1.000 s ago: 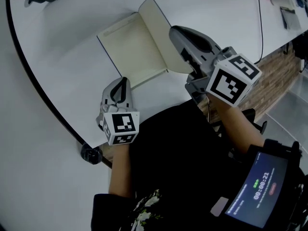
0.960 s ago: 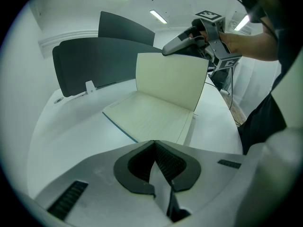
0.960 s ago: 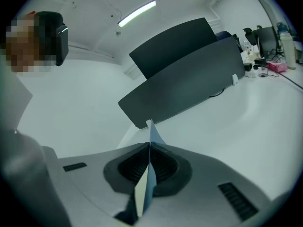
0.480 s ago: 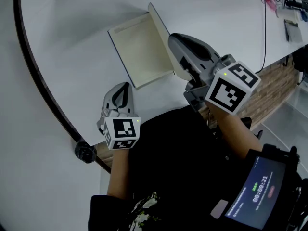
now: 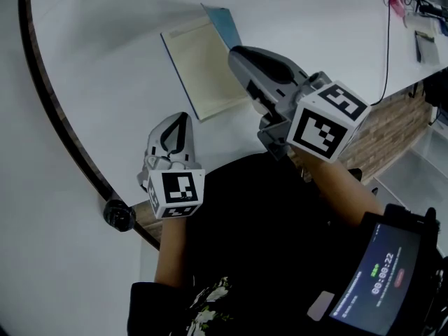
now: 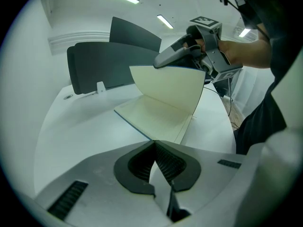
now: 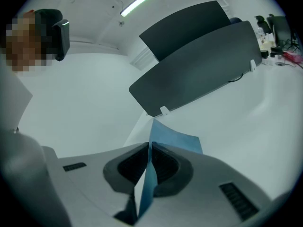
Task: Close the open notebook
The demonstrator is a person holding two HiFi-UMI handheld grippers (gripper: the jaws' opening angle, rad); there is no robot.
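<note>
Above pages point(image 5: 203, 68), cover point(image 5: 225, 25) (blue) further over

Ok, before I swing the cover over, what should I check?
1. Right gripper clamped on the cover: ok.
2. Cover lifted clear of the table: ok.
3. Page bare, nothing to trap: ok.
4. Left gripper apart from the notebook: ok, shut and empty.
5. Notebook well in from the table edge: ok.
6. Notebook closed: not ok, cover stands roughly upright.
</note>
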